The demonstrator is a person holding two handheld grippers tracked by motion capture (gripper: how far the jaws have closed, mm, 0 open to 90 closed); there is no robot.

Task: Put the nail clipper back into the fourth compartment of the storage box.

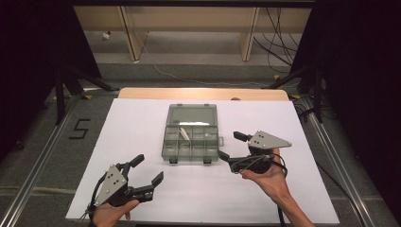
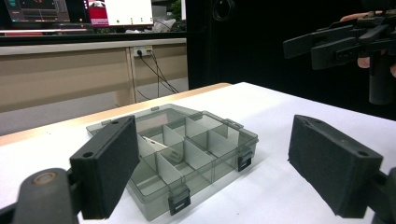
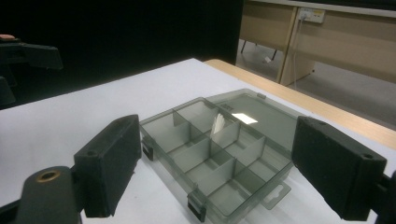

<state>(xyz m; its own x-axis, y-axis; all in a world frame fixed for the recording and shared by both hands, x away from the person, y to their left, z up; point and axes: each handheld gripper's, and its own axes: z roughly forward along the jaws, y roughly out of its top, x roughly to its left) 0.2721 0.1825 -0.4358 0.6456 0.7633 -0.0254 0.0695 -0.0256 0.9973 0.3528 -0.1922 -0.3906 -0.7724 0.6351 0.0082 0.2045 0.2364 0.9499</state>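
A smoky clear plastic organizer box (image 1: pixel 191 137) lies in the middle of the white-covered table (image 1: pixel 137 118), its lid folded flat behind it and several compartments showing. A small white piece (image 1: pixel 184 134) lies in one of the back compartments. My left gripper (image 1: pixel 148 169) stands open at the table's front left, jaws pointing toward the box. My right gripper (image 1: pixel 231 145) is open just right of the box, apart from it. The left gripper view has the box (image 2: pixel 196 149) between wide jaws, with the right gripper (image 2: pixel 336 44) beyond. The right gripper view looks over the box (image 3: pixel 219 154) and white piece (image 3: pixel 218 123).
A strip of wooden table edge (image 1: pixel 203 93) shows past the white sheet. Black stand legs (image 1: pixel 61 85) rise on both sides, cables (image 1: pixel 279 42) trail on the floor, and a "5" (image 1: pixel 79 128) is marked to the left. Wooden desk legs (image 1: pixel 132 33) stand farther back.
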